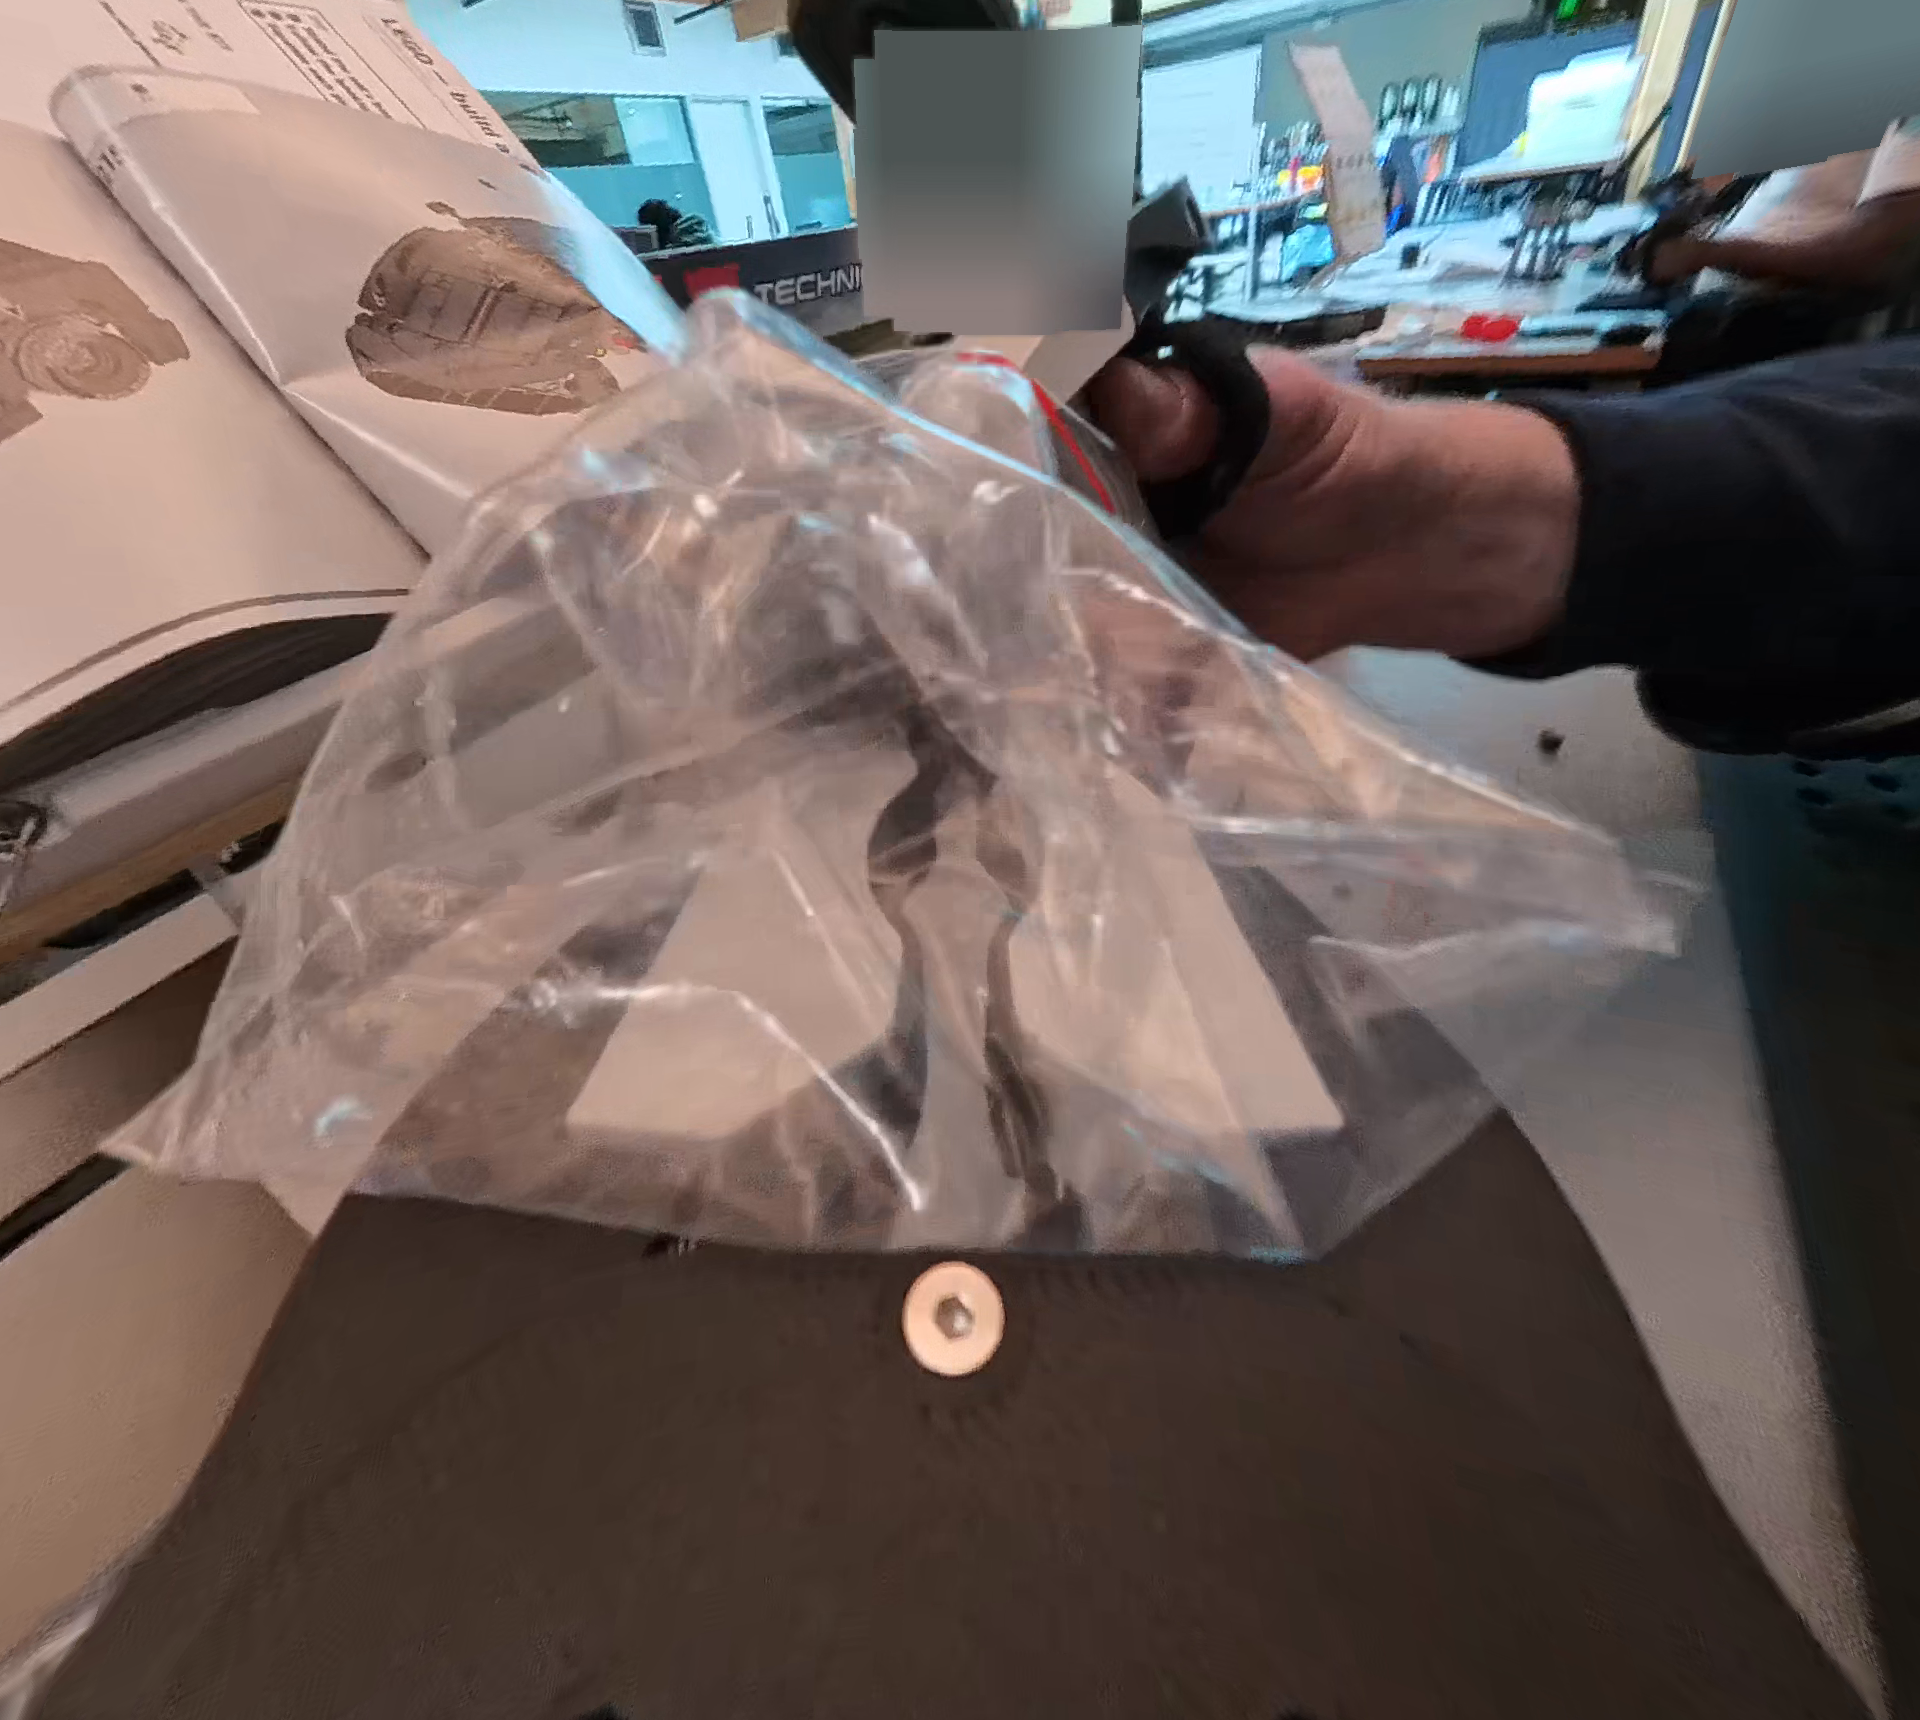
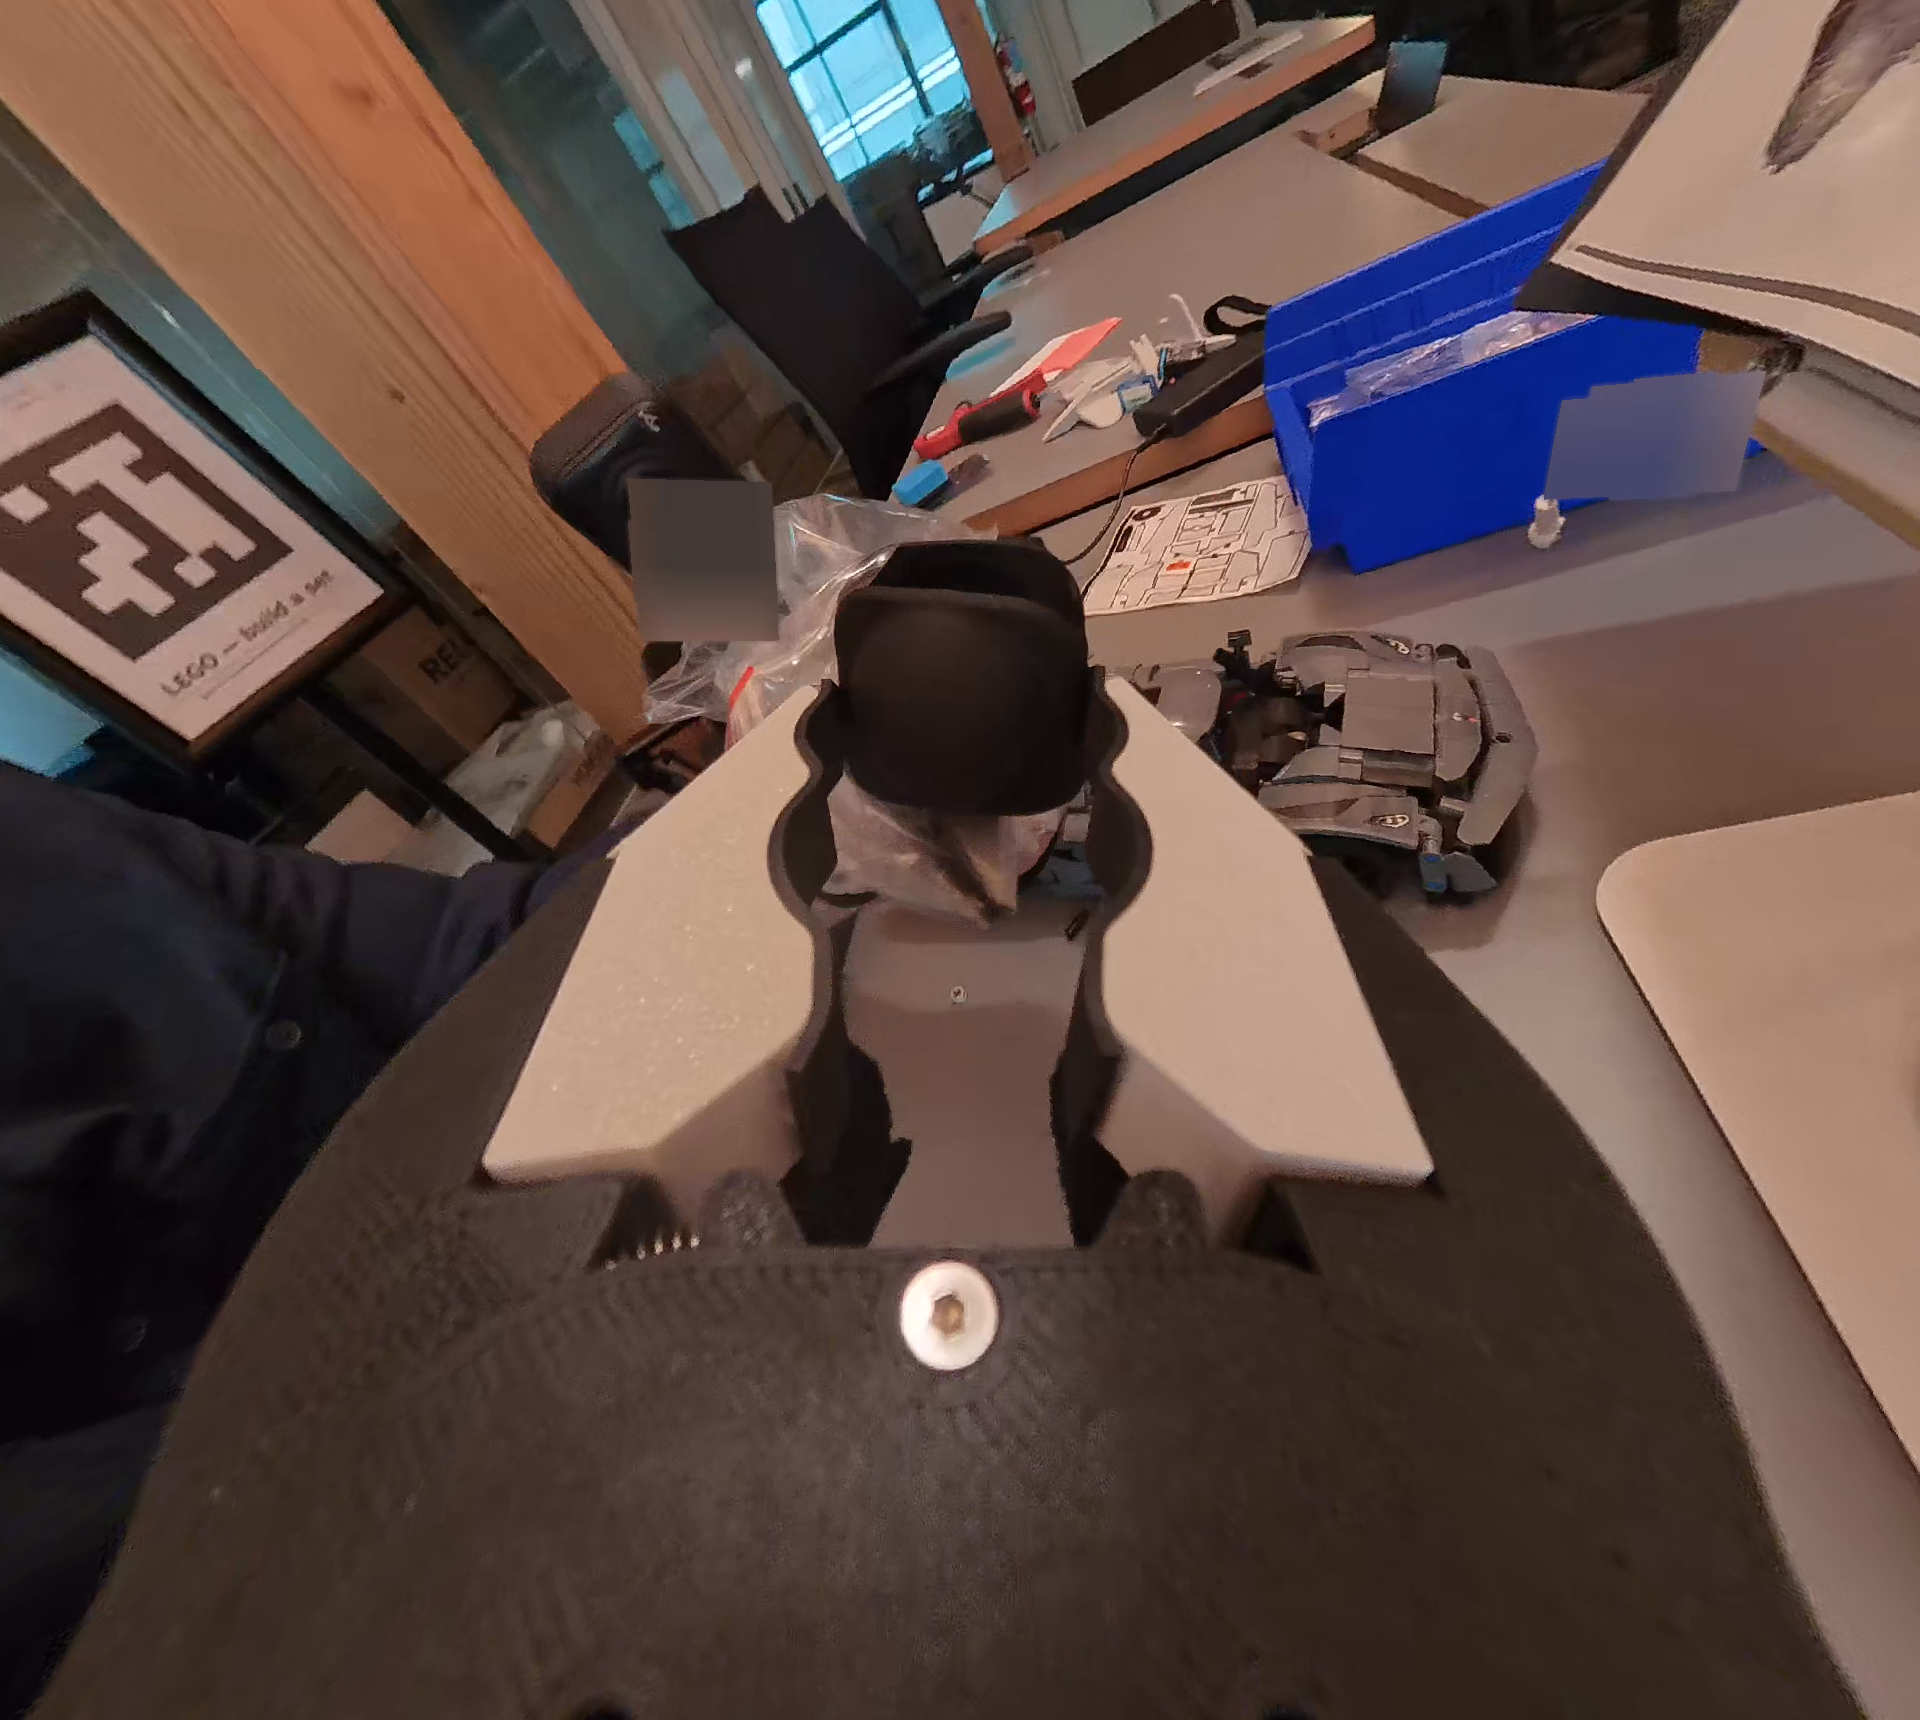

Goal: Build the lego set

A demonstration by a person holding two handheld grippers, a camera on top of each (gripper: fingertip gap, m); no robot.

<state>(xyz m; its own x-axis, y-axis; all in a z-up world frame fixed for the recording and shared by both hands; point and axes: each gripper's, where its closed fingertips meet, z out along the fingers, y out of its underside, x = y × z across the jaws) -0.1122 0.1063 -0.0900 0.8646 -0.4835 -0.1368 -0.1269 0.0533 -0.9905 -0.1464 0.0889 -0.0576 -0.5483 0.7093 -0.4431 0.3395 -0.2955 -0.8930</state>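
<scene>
A crumpled clear plastic bag [image 1: 831, 683] lies over my left gripper [image 1: 935, 735] and hides most of it. Its grey fingers show through the plastic nearly together, pinching the bag. A hand in a dark sleeve [image 1: 1351, 507] holds the right gripper just beyond the bag. In the right wrist view my right gripper [image 2: 961, 714] has its fingers apart, with a fold of the bag [image 2: 925, 860] and a black rounded housing [image 2: 961, 694] between them. A part-built grey lego car [image 2: 1382, 756] sits on the grey table [image 2: 1662, 683] to the right.
An open instruction booklet [image 1: 260, 382] stands propped at the left, also seen in the right wrist view [image 2: 1766, 112]. A blue bin [image 2: 1455, 423] with bagged parts and a sticker sheet [image 2: 1195, 543] lie behind the car. A pale mat [image 2: 1787, 995] is at the right. Some 4 cm of space lies between my two pairs of fingers. Both grippers' tips are roughly 20 cm from the part-built grey lego car [image 2: 1382, 756].
</scene>
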